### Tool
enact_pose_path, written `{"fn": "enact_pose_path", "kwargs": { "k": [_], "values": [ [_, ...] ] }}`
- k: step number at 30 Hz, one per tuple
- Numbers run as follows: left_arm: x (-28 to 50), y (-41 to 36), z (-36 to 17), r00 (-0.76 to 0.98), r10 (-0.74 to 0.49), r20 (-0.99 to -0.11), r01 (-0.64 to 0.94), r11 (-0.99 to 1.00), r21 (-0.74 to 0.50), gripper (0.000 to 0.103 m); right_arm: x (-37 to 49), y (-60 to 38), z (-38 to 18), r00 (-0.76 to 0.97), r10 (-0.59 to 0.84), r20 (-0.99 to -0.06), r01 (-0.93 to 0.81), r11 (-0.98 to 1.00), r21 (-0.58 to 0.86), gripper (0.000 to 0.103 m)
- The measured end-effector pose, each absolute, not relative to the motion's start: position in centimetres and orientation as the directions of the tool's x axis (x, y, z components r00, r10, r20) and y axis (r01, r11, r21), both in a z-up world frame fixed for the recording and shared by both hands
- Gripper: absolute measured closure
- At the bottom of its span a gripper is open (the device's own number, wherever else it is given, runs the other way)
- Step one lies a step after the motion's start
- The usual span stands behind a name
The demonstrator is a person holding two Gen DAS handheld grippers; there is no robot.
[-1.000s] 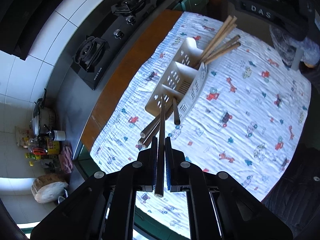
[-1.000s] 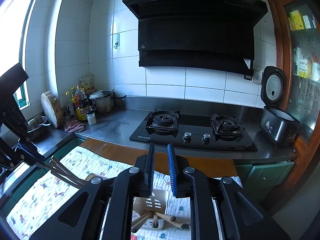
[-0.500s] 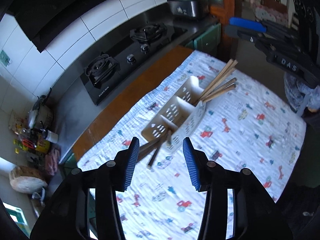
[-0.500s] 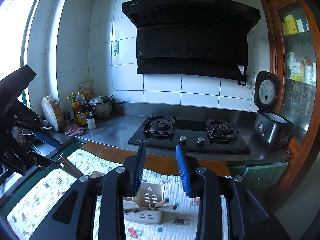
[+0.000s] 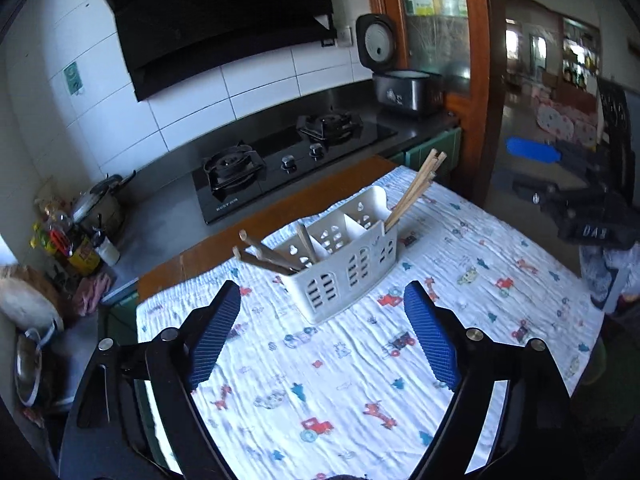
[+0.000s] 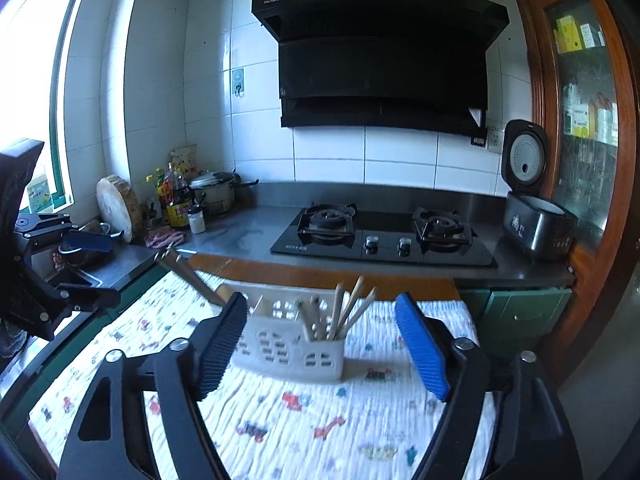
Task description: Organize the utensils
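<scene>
The white utensil caddy [image 5: 340,256] stands upright on the printed cloth [image 5: 360,380] at the middle of the table, just above centre in the left wrist view. It has three compartments in a row. Wooden chopsticks [image 5: 416,188] lean out of the end compartment toward one o'clock; a second bundle of wooden sticks [image 5: 268,254] leans out of the opposite end toward ten o'clock. The middle compartment looks empty, though its floor is hidden. In the right wrist view the caddy [image 6: 288,344] sits at centre, its sticks fanning toward twelve.

The left gripper [image 5: 322,340] hangs at six o'clock of the caddy, jaws spreading wide with only cloth between them. The right gripper [image 6: 320,348] faces the caddy's short end, its jaws also spreading, framing the caddy without touching it. Neither tool holds anything.

No loose utensil shows on the cloth, so the sorting appears done or nearly so; this reads as the release after a drop-off. The next move, if any, calls for finding a remaining utensil outside these views, or drawing both tools clear without knocking the leaning sticks.

Beyond the table, toward twelve, lie the counter and gas hob [image 6: 384,232], the hood above, a rice cooker [image 6: 536,216] at two o'clock.
</scene>
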State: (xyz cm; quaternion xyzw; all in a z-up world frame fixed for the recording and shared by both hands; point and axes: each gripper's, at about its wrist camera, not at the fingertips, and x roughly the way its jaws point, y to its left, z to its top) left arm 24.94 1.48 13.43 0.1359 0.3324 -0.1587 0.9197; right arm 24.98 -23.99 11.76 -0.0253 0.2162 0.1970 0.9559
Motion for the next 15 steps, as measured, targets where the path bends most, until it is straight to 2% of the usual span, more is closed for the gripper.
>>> {"fn": "enact_pose_path", "kwargs": {
  "k": [8,15],
  "values": [
    [20.5,1.8,9.6,0.776,-0.186,-0.602,0.295,0.952,0.085,0.013,21.1,-22.9,8.2,0.82,0.334,-0.465,-0.369,0.929,0.016,0.013],
    [17.4,1.9,7.4,0.808,-0.174,-0.563,0.231,0.972,0.031,0.011,18.3,-22.2,6.4,0.827,0.304,-0.473,-0.345,0.939,-0.001,0.009]
  ]
}}
